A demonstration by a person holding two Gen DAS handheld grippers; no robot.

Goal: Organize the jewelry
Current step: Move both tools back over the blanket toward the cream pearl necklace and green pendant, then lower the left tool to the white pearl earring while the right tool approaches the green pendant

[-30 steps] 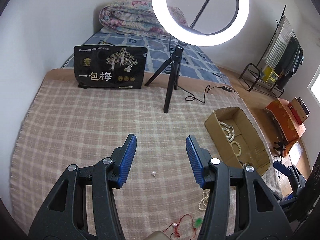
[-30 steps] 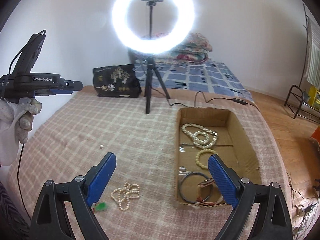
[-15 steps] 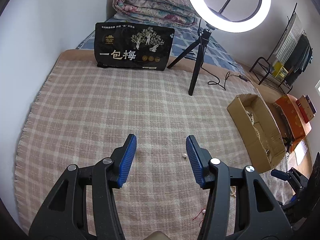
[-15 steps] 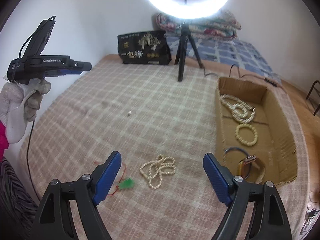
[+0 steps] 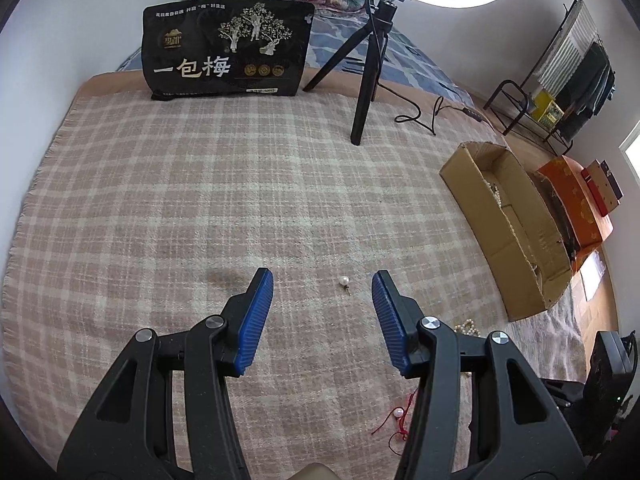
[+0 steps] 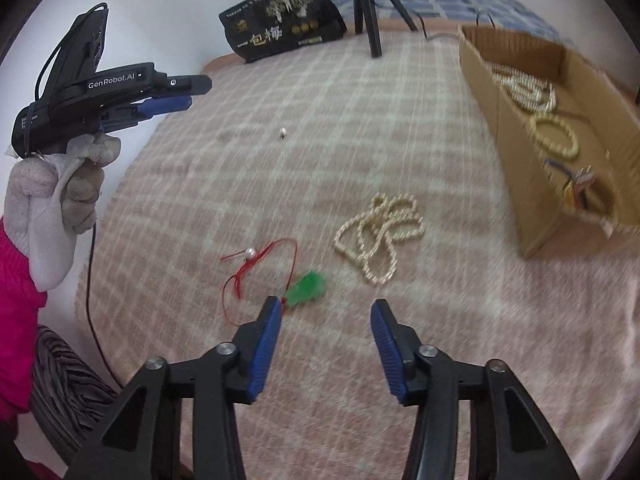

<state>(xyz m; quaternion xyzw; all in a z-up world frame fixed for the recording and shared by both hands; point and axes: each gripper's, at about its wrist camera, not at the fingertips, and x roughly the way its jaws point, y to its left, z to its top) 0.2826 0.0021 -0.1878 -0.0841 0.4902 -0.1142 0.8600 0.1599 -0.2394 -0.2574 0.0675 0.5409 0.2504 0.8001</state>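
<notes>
A cardboard box (image 6: 560, 128) lies open-topped on the checked blanket (image 5: 200, 200), at about two o'clock in the right wrist view and three o'clock in the left wrist view. Inside it, toward its far end, lies a coiled pearl necklace (image 6: 524, 88); next toward the near end comes a cream bead bracelet (image 6: 554, 136), then a dark bangle beside a small multicoloured piece that is too blurred to name. Outside the box, on the blanket, a loose strand of cream beads (image 6: 380, 232) lies heaped at twelve o'clock from the right gripper (image 6: 326, 312), near the box but apart from it. A green pendant on a red cord (image 6: 306, 288) with a single pearl knotted in lies at eleven o'clock, the pendant just beyond the tip of that gripper's left-hand finger. The right gripper's jaws are closing, about half spread, with only blanket between them. The left gripper (image 5: 322, 284), held by a gloved hand (image 6: 76, 184), has its jaws about half apart and holds nothing; a small pearl stud earring (image 5: 344, 281) lies on the blanket just ahead of the gap, nearer the right-hand finger. At the blanket's far edge, around eleven o'clock, a black snack bag (image 5: 228, 48) leans, with a ring light tripod (image 5: 368, 56) at one o'clock.
</notes>
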